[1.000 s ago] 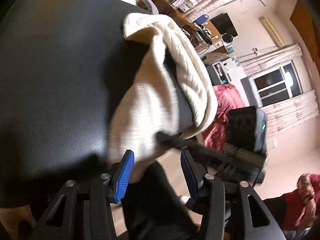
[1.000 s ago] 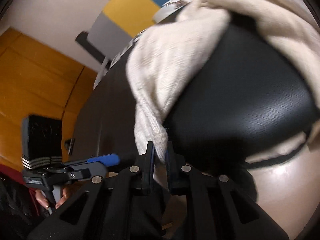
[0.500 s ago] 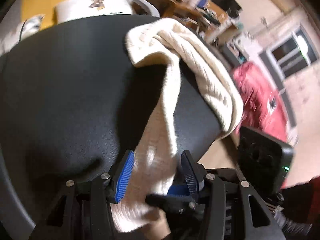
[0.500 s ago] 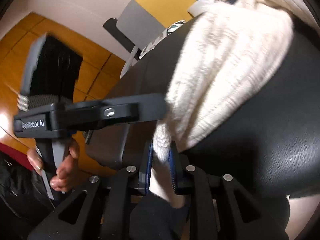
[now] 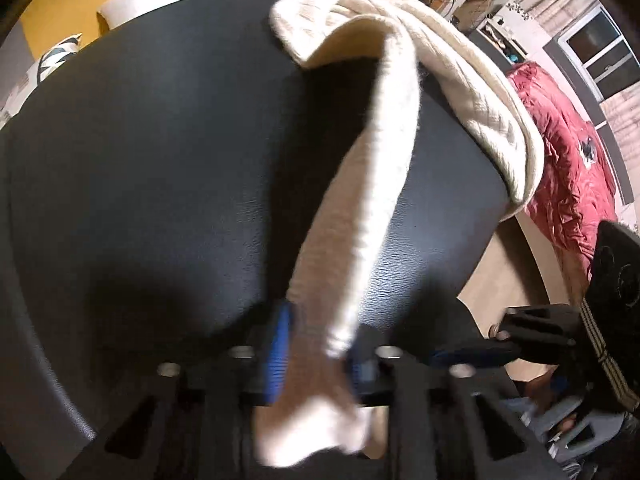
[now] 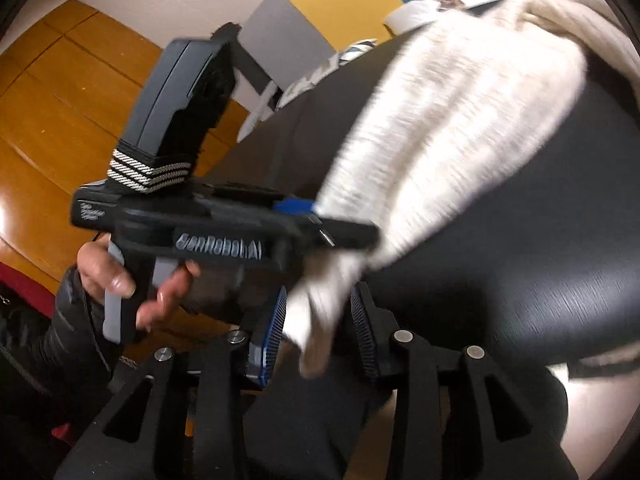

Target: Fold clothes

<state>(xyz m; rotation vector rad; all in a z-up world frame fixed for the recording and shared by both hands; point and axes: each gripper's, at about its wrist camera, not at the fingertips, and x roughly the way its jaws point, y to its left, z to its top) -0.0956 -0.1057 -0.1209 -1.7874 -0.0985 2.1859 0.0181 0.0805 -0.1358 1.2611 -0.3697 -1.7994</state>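
A black leather-look seat surface [image 5: 160, 168] is filling most of both views, and a cream knitted garment [image 5: 472, 92], probably a sweater, is lying bunched along its edge toward one and two o'clock in the left wrist view. From that heap a long narrow strip, likely a sleeve [image 5: 360, 208], is stretching down toward six o'clock, lifted clear of the seat.

The step in hand looks like a handover of the sleeve end from one tool to the other, ahead of any real fold. The left gripper [image 5: 316, 356] is closing on the sleeve near its end, its blue pads [image 5: 278, 354] flanking the knit and seeming to press it; the cuff is hanging out below them. In the right wrist view the left gripper [image 6: 320, 220] is reaching in from nine o'clock, carried by a hand [image 6: 132, 276] in a dark padded sleeve. The right gripper [image 6: 320, 332] is opening, and the loose sleeve end [image 6: 316, 320] is dangling between its jaws without being pinched.

Judging from this, the next move calls for the right gripper backing away cleanly so the knit is not snagging, then taking a fresh hold elsewhere on the sweater. The garment needs spreading flat on the seat before folding; it is barely started.
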